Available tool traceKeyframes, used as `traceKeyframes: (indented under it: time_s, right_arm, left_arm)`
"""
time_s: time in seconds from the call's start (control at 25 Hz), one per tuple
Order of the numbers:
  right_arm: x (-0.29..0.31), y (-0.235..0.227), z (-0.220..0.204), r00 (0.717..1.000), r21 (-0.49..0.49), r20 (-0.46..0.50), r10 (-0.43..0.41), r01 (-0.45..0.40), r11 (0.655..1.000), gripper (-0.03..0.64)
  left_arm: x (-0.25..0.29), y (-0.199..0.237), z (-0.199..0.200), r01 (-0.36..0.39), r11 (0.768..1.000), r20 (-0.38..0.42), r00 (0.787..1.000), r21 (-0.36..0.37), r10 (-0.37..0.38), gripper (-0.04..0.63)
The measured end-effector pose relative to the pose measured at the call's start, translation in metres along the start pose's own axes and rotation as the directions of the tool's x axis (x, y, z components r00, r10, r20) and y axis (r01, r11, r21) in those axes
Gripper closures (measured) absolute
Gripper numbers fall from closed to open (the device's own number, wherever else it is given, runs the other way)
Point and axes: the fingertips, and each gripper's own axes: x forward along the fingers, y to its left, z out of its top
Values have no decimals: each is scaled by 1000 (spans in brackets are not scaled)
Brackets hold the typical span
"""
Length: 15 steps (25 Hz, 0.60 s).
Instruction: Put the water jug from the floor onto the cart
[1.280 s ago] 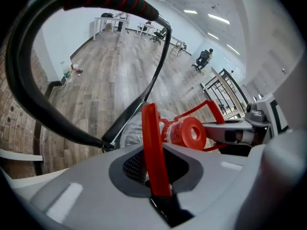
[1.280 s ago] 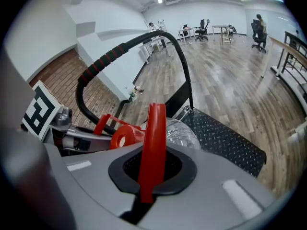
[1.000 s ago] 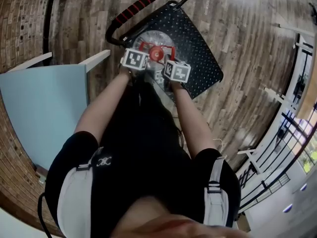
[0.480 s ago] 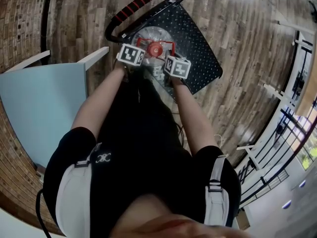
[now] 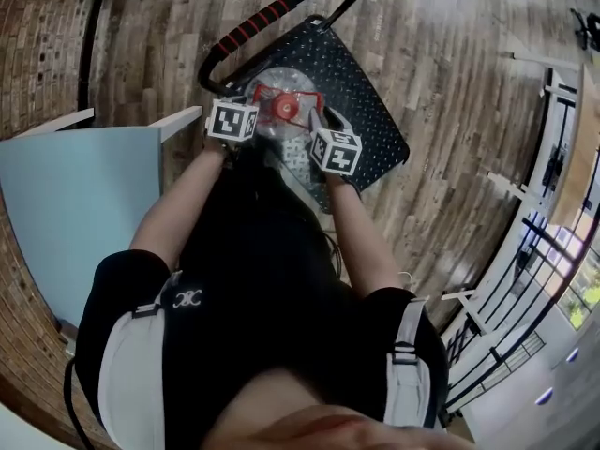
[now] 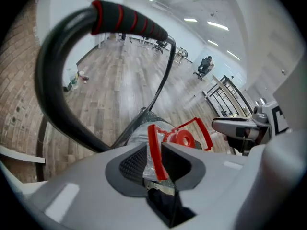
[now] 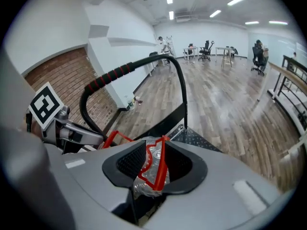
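The clear plastic water jug (image 5: 281, 84) with the red cap (image 6: 182, 139) stands on the black bumpy metal cart (image 5: 375, 111). It is at the end by the black push bar with red stripes (image 5: 253, 24). The other end of the cart is bare. Brown wooden floor (image 5: 469, 64) lies open past the cart's far and right edges. A light blue panel with a white edge (image 5: 84, 204) sits close to the cart's left corner.

The left gripper (image 6: 156, 159) has its fingers (image 6: 130, 163) partly open. The jug's thin red carry handle (image 6: 156, 152) runs between them, with a gap on the left side. The right gripper (image 7: 155, 162) has its fingers (image 7: 129, 161) wide apart. The red handle is between them too, and they do not press it. Both sets of fingers have just been opening.

A second ago the two grippers sat closer together over the cap. Now they are farther apart, and more of the cap shows between them. The jug has stayed on the cart.
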Motion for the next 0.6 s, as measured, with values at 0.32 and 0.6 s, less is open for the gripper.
traceKeyframes:
  time_s: [0.32,0.6]
  right_arm:
    - [-50,24,37,989,-37,134,57,-52,998,601]
    - [-76,28,51,983,-61,180,31,-20,998,603]
  left_arm:
    - [-38,-32,24,-43,997,105,994,70,35,594]
    - [-65,-56,36,-46,994,170,985,102,28,594]
